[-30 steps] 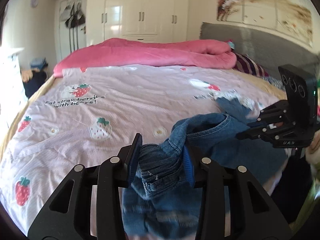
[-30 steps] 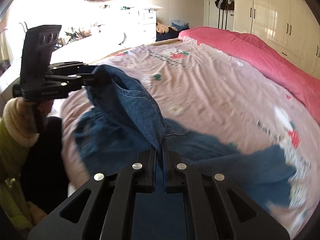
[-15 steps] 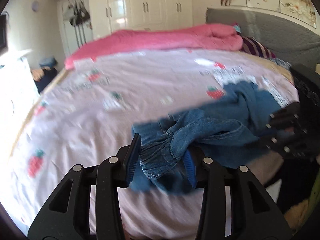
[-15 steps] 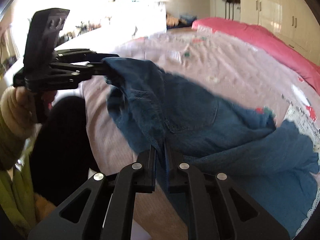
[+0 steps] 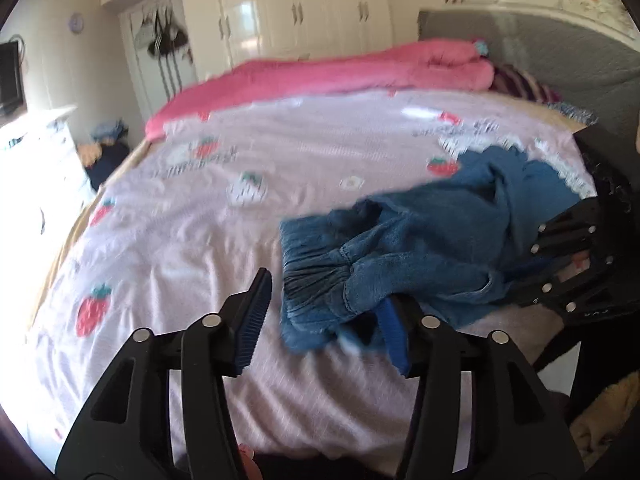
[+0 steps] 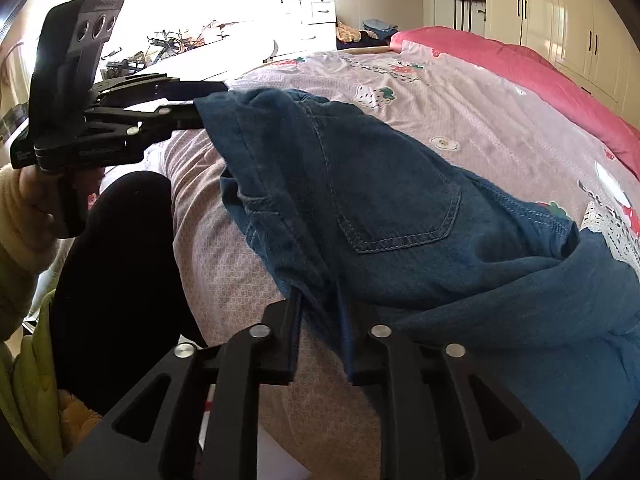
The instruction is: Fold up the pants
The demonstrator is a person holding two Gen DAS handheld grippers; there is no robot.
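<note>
At the near edge of the bed [image 5: 200,240], the left claw [image 5: 324,316] stands spread wide, its blue ribbed pads apart; the gathered elastic waistband of the pants [image 5: 420,248] lies against the right-hand pad only, so this claw clamps nothing, though in the right wrist view the left claw [image 6: 196,104] touches the waistband corner and whether it pinches there I cannot tell. The risk on this side, as I judge it, is that the unheld corner sags or slides on the smooth, pale pink, strawberry-printed sheet and the waistband bunches, leaving a crooked fold line. Further right, the pants [image 6: 380,200] are mid-blue denim, soft and limp, with orange-tan double stitching outlining a back pocket [image 6: 404,208]; they lie rumpled on the sheet near the bed's edge, the legs heaped in thick folds toward the headboard side. The right claw [image 6: 320,332] has its black fingers slightly parted with a hanging fold of denim running between them; the grip looks loose, so a pull could let the cloth slip out. Behind, a plush pink quilt [image 5: 340,68] lies rolled across the far side of the bed.
</note>
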